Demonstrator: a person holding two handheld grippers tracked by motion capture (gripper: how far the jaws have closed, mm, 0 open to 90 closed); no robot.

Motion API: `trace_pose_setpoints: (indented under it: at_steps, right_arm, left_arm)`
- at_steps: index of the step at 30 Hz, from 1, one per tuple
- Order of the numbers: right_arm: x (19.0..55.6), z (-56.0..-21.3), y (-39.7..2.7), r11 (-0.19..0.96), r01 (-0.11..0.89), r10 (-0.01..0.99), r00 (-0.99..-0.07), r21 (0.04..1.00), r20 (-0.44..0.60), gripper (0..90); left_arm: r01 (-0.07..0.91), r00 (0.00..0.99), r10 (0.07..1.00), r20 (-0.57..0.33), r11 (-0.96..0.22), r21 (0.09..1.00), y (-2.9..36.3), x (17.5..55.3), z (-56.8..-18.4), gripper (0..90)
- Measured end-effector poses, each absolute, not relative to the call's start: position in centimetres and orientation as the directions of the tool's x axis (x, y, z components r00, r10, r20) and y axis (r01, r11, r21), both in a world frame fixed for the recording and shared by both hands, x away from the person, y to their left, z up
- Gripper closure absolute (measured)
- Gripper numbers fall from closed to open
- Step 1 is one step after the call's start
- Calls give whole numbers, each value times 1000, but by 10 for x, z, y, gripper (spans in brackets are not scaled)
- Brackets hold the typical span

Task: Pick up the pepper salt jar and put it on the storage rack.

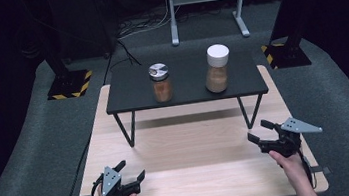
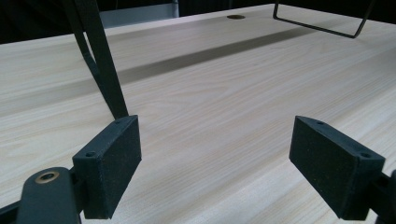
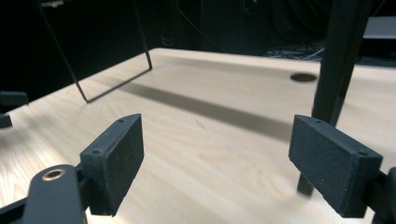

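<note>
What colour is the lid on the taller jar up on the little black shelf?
White: the taller jar's lid is plain white, clearest in the high view.

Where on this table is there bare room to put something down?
The wooden table lies bare between the left gripper and right gripper, in front of the black shelf. On the shelf, the gap between the metal-lidded jar and white-lidded jar is tighter.

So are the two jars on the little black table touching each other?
Apart. The high view shows the silver-lidded jar and the white-lidded jar standing upright on the black table, with a wide stretch of bare black tabletop between them.
</note>
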State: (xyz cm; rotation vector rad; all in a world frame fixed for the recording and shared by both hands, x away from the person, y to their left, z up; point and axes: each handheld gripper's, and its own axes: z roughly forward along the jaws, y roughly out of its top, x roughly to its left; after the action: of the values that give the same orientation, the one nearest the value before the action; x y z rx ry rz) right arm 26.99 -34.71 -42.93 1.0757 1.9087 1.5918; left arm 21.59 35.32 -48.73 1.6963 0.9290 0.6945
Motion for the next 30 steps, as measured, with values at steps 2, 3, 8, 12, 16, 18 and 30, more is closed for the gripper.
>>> trace_pose_setpoints:
  at_steps: [2,3,8,12,16,18,30]
  right_arm:
    - [266,-439,-350,37,297,784,-601,954,157,166]
    - [264,-442,-350,39,300,788,-596,953,155,166]
    - [257,-454,-351,74,313,805,-579,947,128,166]
    - [252,-462,-352,79,326,815,-566,942,128,169]
    - [251,-469,-355,69,341,821,-553,937,141,173]
    - [250,-471,-356,75,342,825,-549,937,134,174]
    - [250,-472,-350,114,354,843,-529,928,98,173]
  left_arm:
    - [247,533,846,10,-167,955,353,216,-487,165]
    - [248,533,846,9,-166,954,353,216,-487,165]
    - [250,535,845,5,-164,954,354,216,-487,164]
    - [252,533,846,-2,-157,955,354,216,-487,165]
    - [251,532,846,-5,-152,956,355,215,-488,166]
    - [252,533,846,-3,-155,955,355,216,-488,167]
    - [253,533,846,-6,-153,955,355,216,-488,165]
